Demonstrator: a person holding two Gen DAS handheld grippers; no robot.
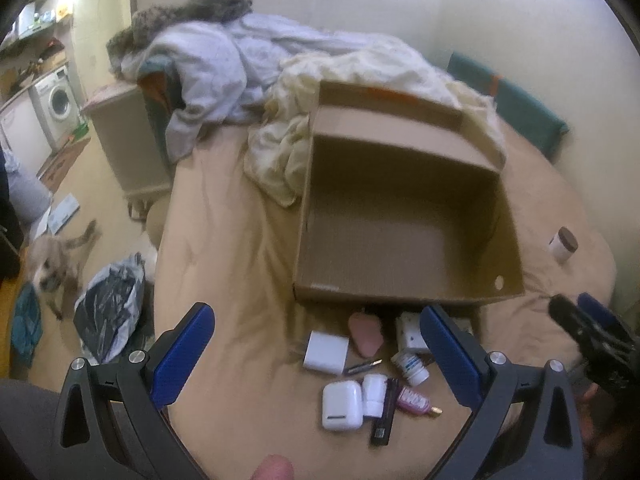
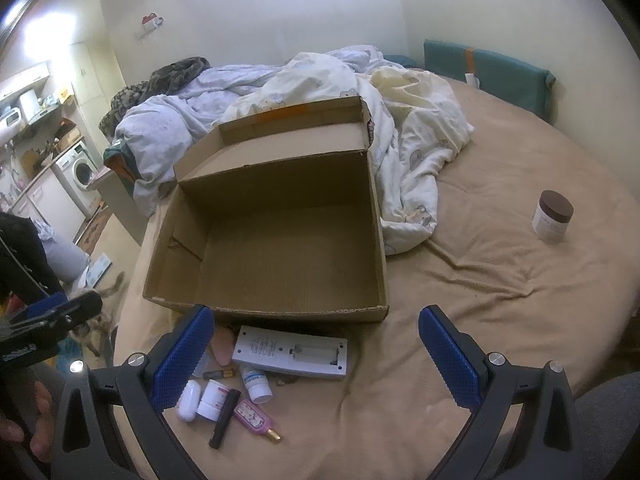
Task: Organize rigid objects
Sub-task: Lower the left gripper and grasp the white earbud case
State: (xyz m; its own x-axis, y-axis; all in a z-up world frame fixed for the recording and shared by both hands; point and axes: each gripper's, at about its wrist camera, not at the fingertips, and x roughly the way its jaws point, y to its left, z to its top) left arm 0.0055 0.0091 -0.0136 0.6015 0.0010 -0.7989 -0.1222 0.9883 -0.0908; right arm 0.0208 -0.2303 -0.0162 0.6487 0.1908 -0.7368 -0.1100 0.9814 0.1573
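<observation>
Open cardboard box [image 2: 280,240]; small toiletries [image 2: 228,400], seemingly, before it.

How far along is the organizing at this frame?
Nothing looks done: the cardboard box is empty. Nothing is in hand; the left gripper and right gripper are both open. Left: the small items like the earbud case before the box, and the brown-lidded jar off to the right.

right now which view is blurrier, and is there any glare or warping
Left wrist view: softer, with smear on the cardboard box rim and bedding, and the dog on the floor is blurred. Right wrist view: sharper; the jar reads cleanly, but a blown-out patch of glare sits on the upper left wall. Both views: fisheye bends the bed edge into a curve and darkens the corners.
</observation>
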